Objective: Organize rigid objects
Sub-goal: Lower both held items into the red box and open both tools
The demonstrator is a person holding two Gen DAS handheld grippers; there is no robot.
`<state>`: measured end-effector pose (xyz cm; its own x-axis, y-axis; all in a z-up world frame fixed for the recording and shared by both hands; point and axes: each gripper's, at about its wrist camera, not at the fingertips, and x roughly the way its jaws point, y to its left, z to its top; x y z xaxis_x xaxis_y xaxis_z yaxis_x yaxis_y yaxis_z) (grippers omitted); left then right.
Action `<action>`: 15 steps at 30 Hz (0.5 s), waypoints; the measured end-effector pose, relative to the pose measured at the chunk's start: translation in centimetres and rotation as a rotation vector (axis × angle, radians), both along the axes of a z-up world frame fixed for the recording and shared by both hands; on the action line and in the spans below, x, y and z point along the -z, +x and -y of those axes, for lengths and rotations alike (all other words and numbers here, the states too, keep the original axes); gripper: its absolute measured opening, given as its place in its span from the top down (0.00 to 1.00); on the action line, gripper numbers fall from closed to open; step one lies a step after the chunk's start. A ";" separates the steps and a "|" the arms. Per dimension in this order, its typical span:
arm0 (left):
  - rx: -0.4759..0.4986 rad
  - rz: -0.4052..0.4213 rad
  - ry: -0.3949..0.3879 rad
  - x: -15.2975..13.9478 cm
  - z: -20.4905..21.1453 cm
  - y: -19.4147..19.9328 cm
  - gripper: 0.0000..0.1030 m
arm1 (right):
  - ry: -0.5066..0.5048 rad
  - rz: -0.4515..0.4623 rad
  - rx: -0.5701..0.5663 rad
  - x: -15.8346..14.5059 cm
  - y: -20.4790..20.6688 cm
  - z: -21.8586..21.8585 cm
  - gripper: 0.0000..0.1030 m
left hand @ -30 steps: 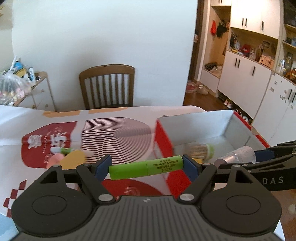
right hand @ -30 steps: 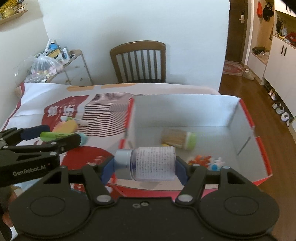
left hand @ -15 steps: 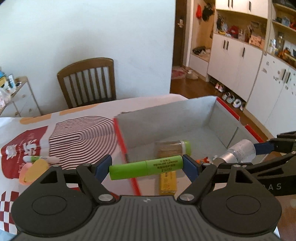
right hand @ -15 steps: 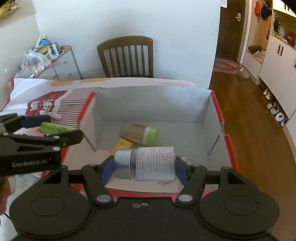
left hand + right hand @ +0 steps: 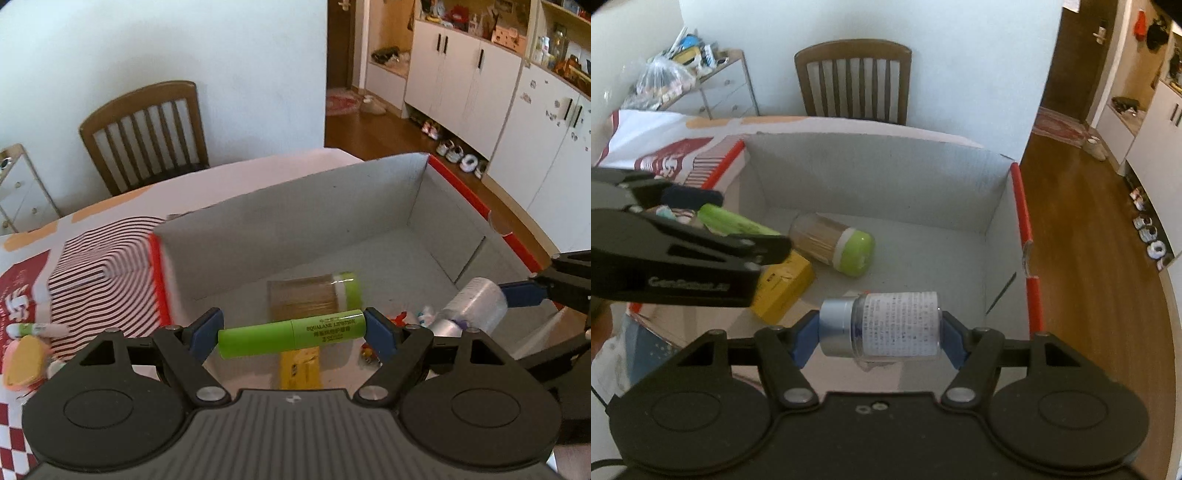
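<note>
Left gripper [image 5: 291,334] fingers are clamped end to end on the green lipstick tube [image 5: 291,334]; right gripper [image 5: 881,325] fingers pinch the clear bottle [image 5: 881,325] the same way. Both have swung in from over the worktop within the last second and now hang above the red-rimmed box [image 5: 1023,221]: release looks close. Beyond the fingers, inside: toothpick jar [image 5: 833,243], yellow packet [image 5: 783,288], small bits.

The box [image 5: 997,192] sits on the counter [image 5: 258,173], a chair [image 5: 853,81] behind it. In the box lie a toothpick jar [image 5: 834,243] and, left of it, a small carton [image 5: 783,284]. Left of the box, small toys [image 5: 26,354] lie on the counter
</note>
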<state>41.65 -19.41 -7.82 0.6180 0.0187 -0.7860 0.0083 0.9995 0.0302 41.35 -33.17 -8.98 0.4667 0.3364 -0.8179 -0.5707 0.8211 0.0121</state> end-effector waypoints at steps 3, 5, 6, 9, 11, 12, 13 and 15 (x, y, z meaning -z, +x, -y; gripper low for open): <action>-0.018 -0.033 -0.015 0.8 0.2 1.4 0.20 | -0.018 -0.011 -0.023 0.6 1.0 -0.2 0.35; -0.028 -0.058 -0.034 1.3 0.2 2.1 0.20 | -0.024 -0.027 -0.035 1.0 1.6 -0.4 0.35; -0.032 -0.072 -0.037 1.5 0.3 2.6 0.20 | -0.029 -0.033 -0.041 1.2 1.7 -0.5 0.35; -0.035 -0.105 -0.047 2.3 0.4 3.5 0.20 | -0.041 -0.042 -0.058 1.6 2.1 -0.7 0.35; -0.028 -0.128 -0.054 2.9 0.6 3.8 0.20 | -0.047 -0.043 -0.058 1.9 2.2 -0.7 0.35; -0.023 -0.137 -0.053 3.2 0.8 3.9 0.20 | -0.047 -0.050 -0.062 2.1 2.3 -0.8 0.35; -0.017 -0.145 -0.048 3.4 1.0 4.1 0.20 | -0.050 -0.058 -0.068 2.2 2.4 -0.8 0.35; -0.007 -0.159 -0.040 3.7 1.2 4.2 0.20 | -0.063 -0.061 -0.081 2.4 2.4 -0.9 0.35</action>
<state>45.89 -20.66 -11.51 0.4854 -0.0109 -0.8742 0.0027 0.9999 -0.0110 43.71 -32.26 -11.39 0.3888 0.3178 -0.8648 -0.6347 0.7728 -0.0014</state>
